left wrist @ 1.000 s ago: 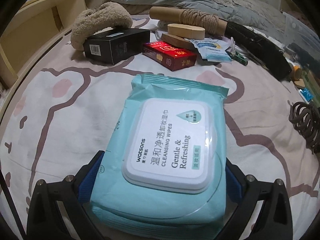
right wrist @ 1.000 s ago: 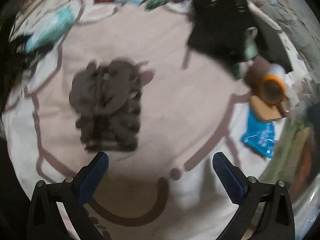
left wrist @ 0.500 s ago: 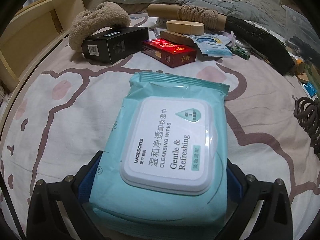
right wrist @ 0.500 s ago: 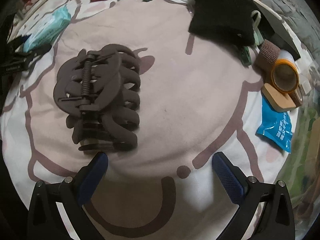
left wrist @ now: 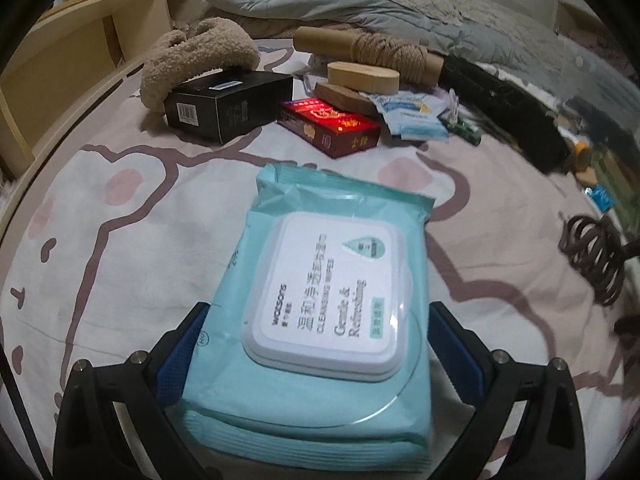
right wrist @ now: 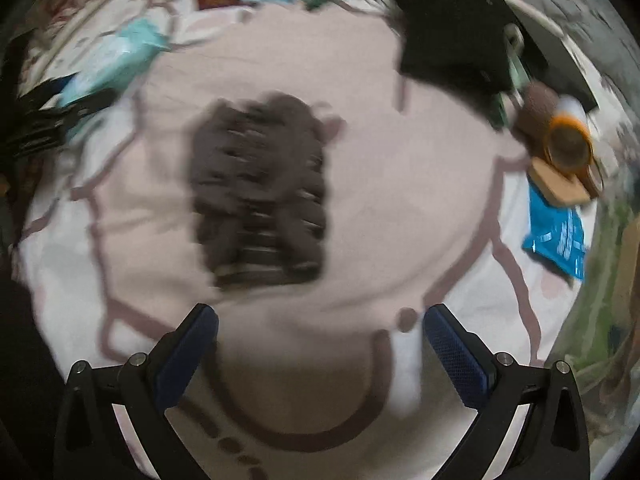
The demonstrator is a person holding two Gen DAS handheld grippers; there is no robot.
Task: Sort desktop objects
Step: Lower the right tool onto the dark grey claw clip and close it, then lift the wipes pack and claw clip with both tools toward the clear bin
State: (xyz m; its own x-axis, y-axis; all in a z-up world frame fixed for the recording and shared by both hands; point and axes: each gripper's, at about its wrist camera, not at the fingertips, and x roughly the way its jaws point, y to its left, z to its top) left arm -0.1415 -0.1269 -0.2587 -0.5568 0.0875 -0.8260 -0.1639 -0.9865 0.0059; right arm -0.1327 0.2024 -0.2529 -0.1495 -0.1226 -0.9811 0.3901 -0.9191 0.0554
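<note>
Clamped from both sides, the left gripper (left wrist: pixel 316 354) has its blue pads pressed against the flanks of a teal pack of cleansing wipes (left wrist: pixel 320 300). The pack lies flat on the pink patterned bedsheet (left wrist: pixel 120 240), white flip lid up, its long axis running straight away from the camera toward a red box (left wrist: pixel 330 126) and a black box (left wrist: pixel 228 104) further off. A fleecy beige item (left wrist: pixel 196 56), a wooden oval case (left wrist: pixel 362 76) and a twine spool (left wrist: pixel 384 54) sit behind those.

At the right, the gripper (right wrist: pixel 320 344) is spread wide with nothing between its fingers, tilted down over the sheet. A dark brown hair claw clip (right wrist: pixel 260 192) lies ahead of it, just beyond the fingertips, blurred, its long axis pointing roughly away from the camera. In the left wrist view the same clip (left wrist: pixel 592 260) shows at the right edge, well apart from the wipes.
</note>
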